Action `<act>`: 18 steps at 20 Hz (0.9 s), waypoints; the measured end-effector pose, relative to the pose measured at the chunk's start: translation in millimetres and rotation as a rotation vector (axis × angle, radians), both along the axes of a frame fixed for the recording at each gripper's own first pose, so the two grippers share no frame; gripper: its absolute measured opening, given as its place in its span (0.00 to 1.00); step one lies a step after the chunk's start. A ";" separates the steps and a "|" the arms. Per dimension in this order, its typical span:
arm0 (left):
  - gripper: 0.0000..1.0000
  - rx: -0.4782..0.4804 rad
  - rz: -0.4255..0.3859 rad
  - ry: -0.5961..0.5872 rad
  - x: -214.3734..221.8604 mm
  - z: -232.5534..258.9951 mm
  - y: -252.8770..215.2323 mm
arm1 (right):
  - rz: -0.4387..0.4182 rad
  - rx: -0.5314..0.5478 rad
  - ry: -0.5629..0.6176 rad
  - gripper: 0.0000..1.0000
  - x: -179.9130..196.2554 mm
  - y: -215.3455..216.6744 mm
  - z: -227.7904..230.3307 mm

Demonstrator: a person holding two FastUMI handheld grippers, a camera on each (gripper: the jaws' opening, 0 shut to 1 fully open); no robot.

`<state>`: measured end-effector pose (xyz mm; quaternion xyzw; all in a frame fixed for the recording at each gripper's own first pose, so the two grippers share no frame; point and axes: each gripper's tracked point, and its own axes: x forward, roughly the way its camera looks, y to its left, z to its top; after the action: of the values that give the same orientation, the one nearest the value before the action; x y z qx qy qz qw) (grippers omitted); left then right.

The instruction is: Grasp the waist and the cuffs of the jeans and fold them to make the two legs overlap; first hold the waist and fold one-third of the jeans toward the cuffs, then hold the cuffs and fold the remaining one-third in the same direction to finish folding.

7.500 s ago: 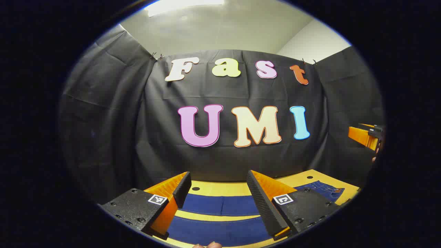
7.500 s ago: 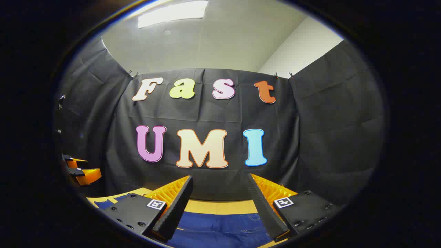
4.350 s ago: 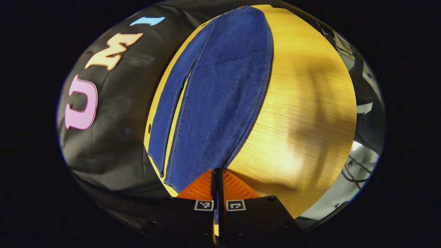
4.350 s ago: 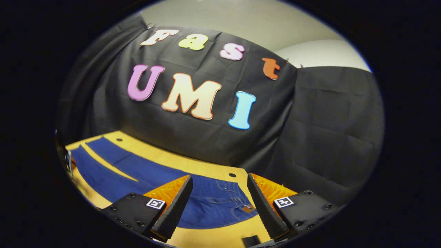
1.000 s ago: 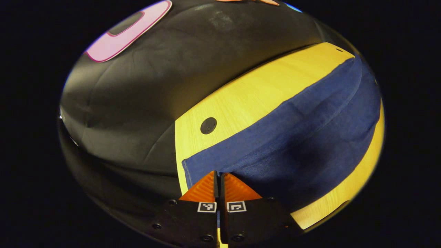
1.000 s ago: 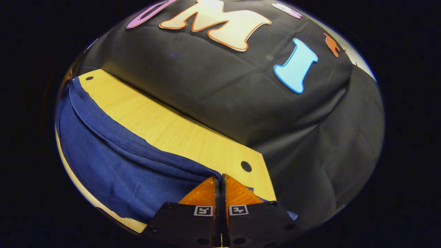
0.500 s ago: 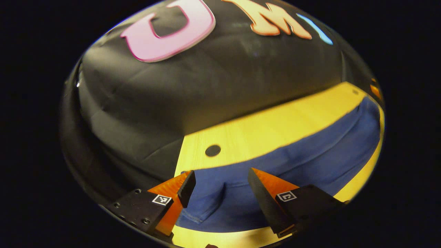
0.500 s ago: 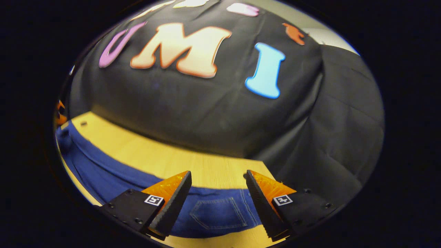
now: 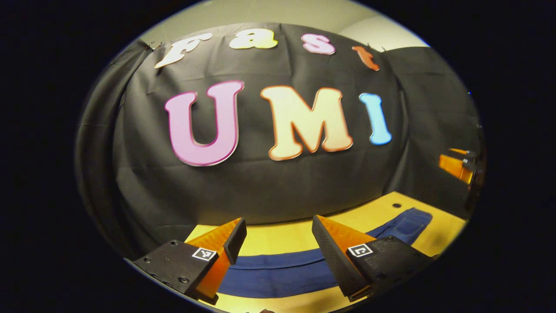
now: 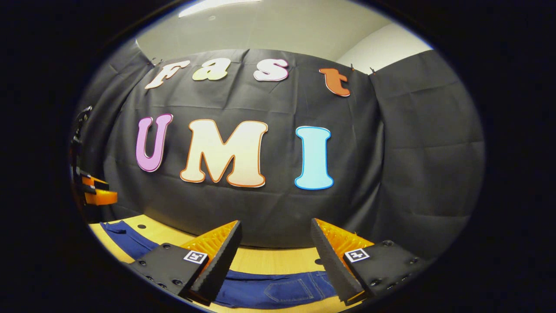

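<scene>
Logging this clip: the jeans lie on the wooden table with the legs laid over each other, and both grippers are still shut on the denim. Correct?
Not quite. The jeans do lie on the wooden table, but neither gripper holds them. The left gripper is open above the denim in the left gripper view, and the right gripper is open in the right gripper view.

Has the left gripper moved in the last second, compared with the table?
Yes. The left gripper released the jeans, opened and lifted away from the table, tilting up toward the booth wall.
</scene>
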<state>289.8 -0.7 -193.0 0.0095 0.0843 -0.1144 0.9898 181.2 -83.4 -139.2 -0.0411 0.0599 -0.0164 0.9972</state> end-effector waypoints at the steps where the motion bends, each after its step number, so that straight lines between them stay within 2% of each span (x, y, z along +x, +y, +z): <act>1: 0.94 -0.023 -0.015 -0.007 -0.8 5.2 -8.1 | -0.001 0.010 -0.009 0.98 -7.2 -1.1 5.0; 4: 0.94 -0.098 -0.046 -0.033 0.4 19.6 -29.4 | -0.014 0.055 -0.014 1.00 -22.5 1.9 10.0; 6: 0.94 -0.116 -0.045 -0.037 -4.1 23.1 -31.9 | 0.013 0.076 -0.017 1.00 -29.5 15.7 12.0; 11: 0.94 -0.094 -0.055 -0.053 -5.7 27.0 -33.1 | 0.051 0.092 -0.038 1.00 -32.3 29.4 20.6; 18: 0.94 -0.082 -0.051 -0.066 -6.9 28.7 -30.2 | 0.056 0.079 -0.053 1.00 -34.0 29.4 27.0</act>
<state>282.9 -30.9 -164.4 -0.0251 0.0467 -0.1426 0.9884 147.2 -54.0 -112.2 -0.0030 0.0330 0.0130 0.9994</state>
